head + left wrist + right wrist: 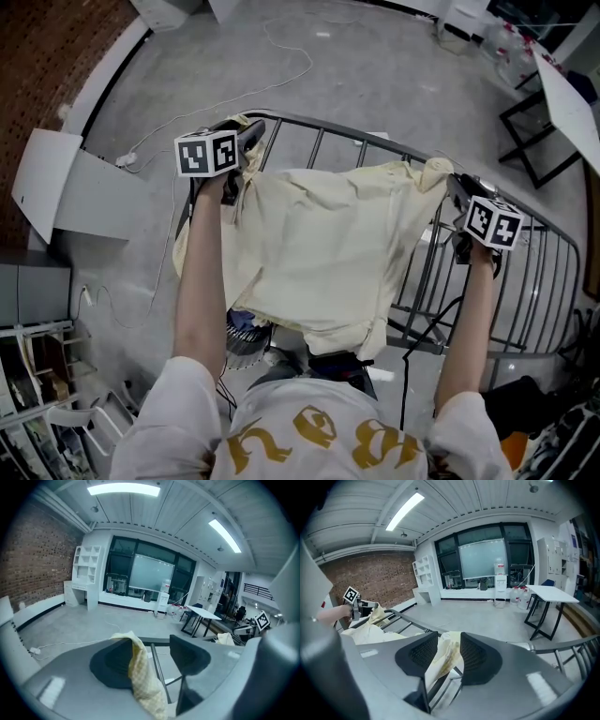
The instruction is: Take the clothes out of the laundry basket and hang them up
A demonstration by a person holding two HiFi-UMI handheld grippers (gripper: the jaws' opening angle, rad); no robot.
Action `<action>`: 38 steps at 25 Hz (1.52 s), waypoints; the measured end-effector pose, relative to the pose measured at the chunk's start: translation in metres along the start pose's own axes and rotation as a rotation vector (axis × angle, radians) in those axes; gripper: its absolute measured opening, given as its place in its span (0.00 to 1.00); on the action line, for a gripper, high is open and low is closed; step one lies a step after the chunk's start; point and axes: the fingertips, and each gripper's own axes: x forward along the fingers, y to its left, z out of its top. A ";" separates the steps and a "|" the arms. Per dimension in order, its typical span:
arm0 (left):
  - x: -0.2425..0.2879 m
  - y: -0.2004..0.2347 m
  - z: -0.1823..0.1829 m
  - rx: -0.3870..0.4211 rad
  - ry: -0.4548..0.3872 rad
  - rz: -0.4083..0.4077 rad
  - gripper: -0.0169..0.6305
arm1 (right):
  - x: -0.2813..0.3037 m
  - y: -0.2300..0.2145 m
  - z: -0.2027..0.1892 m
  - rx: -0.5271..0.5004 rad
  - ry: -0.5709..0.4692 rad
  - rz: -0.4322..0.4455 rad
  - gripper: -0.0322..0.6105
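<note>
Pale yellow shirt (pixel 319 248) stretches between my 2 tongs across the drying rack (pixel 330 127) rail, and I judge it soft, light and floppy. Right tongs (pixel 449 652) pinch 1 corner. Left tongs (pixel 152 654) stand spread, with cloth draped against 1 jaw. The hems look like the best places to grip.

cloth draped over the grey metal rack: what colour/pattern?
The pale yellow fabric garment has a fine check weave, clearest in the left gripper view.

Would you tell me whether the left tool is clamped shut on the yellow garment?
No, the jaws of the left tool stand apart, with the yellow garment draped against only one.
</note>
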 end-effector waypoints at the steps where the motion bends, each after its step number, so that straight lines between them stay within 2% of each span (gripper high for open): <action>1: -0.002 -0.001 0.001 -0.003 -0.004 -0.003 0.40 | -0.001 0.002 0.001 0.000 -0.008 0.004 0.30; 7: -0.018 -0.005 0.006 -0.014 -0.052 -0.027 0.49 | -0.007 0.025 0.005 -0.034 -0.028 0.018 0.30; 12: -0.031 -0.005 -0.008 0.001 0.035 -0.045 0.58 | -0.016 0.046 0.008 -0.055 -0.043 0.033 0.30; 19: -0.062 -0.005 -0.011 0.004 0.045 -0.066 0.58 | -0.031 0.067 0.014 -0.077 -0.063 0.007 0.32; 31: -0.109 -0.023 -0.014 -0.025 -0.045 -0.128 0.56 | -0.062 0.121 0.014 -0.105 -0.122 0.018 0.33; 38: -0.148 -0.028 -0.010 0.006 -0.097 -0.137 0.55 | -0.084 0.159 0.010 -0.116 -0.143 0.032 0.33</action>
